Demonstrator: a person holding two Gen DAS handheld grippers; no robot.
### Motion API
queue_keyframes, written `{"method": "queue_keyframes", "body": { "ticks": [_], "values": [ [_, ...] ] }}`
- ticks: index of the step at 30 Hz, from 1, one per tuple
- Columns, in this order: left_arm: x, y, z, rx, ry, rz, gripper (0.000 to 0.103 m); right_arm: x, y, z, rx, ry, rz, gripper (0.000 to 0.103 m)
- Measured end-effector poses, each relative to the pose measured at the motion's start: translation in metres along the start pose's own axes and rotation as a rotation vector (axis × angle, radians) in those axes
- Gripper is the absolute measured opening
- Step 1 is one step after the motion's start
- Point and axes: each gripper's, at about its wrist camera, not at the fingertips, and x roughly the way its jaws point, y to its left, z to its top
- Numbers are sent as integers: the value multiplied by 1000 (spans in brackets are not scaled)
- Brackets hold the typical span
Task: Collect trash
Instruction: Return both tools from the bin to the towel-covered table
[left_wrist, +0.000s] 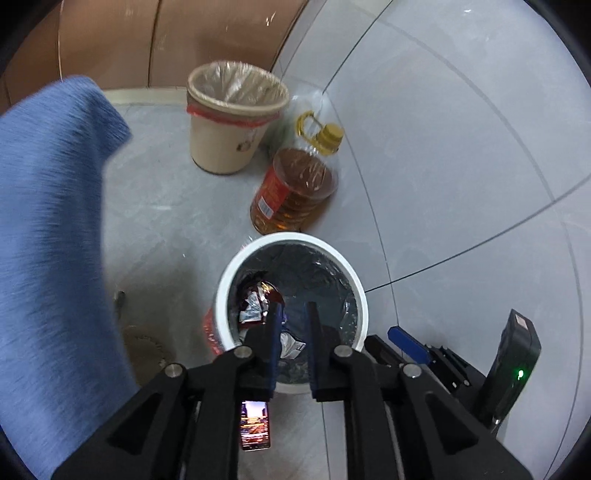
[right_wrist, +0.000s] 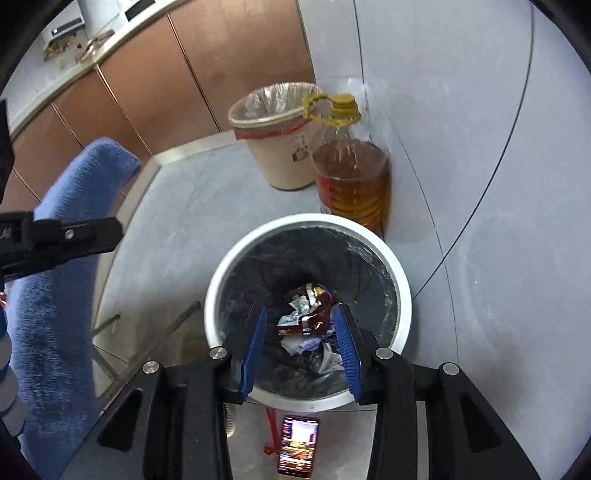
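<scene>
Both grippers hang over a white bin (right_wrist: 400, 291) lined with a dark bag, standing on the grey floor (right_wrist: 207, 206). The right gripper (right_wrist: 301, 347) has its jaws spread wide with nothing between them; through the gap the crumpled wrappers (right_wrist: 306, 314) lie at the bottom of the bin, their lower edge partly hidden behind the blue pads. The left gripper (left_wrist: 291, 332) has its jaws parted by a narrow gap and empty; in its view the same wrappers (left_wrist: 255, 302) sit low on the bin's left side, half covered by the left finger, and the near rim of the white bin (left_wrist: 354, 280) is cut off by the gripper body. Behind the bin stands an oil bottle (right_wrist: 354, 177) with a yellow cap, and just beside it a beige bin (right_wrist: 273, 147) with a clear liner; whether the two touch cannot be told. A phone (right_wrist: 297, 450) with a lit screen lies on the floor in front of the white bin, partly hidden by the linkage. A blurred blue cloth (left_wrist: 48, 240) fills the left side.
</scene>
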Motion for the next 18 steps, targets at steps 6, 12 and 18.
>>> {"method": "queue_keyframes", "body": {
  "ticks": [6,12,18],
  "values": [
    [-71,12,-18,5,-91,13,12,-52,33,-3,-35,-71,52,38],
    [-150,39,-51,13,-187,59,12,-112,77,-8,-94,-145,118,38],
    [-226,81,-93,-4,-282,132,31,-169,130,-16,-175,-214,179,39]
  ]
}}
